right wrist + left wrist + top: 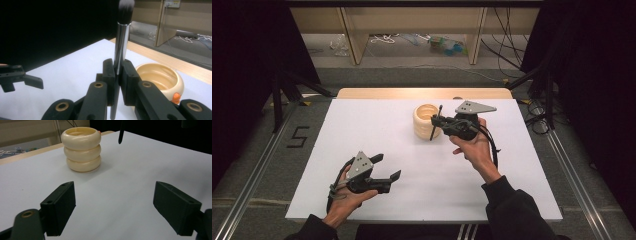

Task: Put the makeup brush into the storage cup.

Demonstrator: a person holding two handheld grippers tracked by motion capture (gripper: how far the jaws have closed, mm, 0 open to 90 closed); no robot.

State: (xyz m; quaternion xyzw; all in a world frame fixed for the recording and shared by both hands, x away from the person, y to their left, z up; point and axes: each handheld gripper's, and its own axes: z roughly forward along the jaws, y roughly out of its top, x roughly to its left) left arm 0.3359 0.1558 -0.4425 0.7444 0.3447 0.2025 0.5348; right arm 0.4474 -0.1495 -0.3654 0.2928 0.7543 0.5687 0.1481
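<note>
White table top (422, 165) is sitting on a wooden table, whose edge (422, 93) is showing along the far side. A cream ribbed holder (426, 121) is standing upright on it, right of centre toward the far edge. Small orange bit at its base, possibly a figure, too small to tell.

White table (377, 130) brightly lit from above, surroundings dark; soft shadows; near gripper parts blurred

One brush (121, 45), one cream holder (426, 121), two hand-held grippers (388, 167)
</note>
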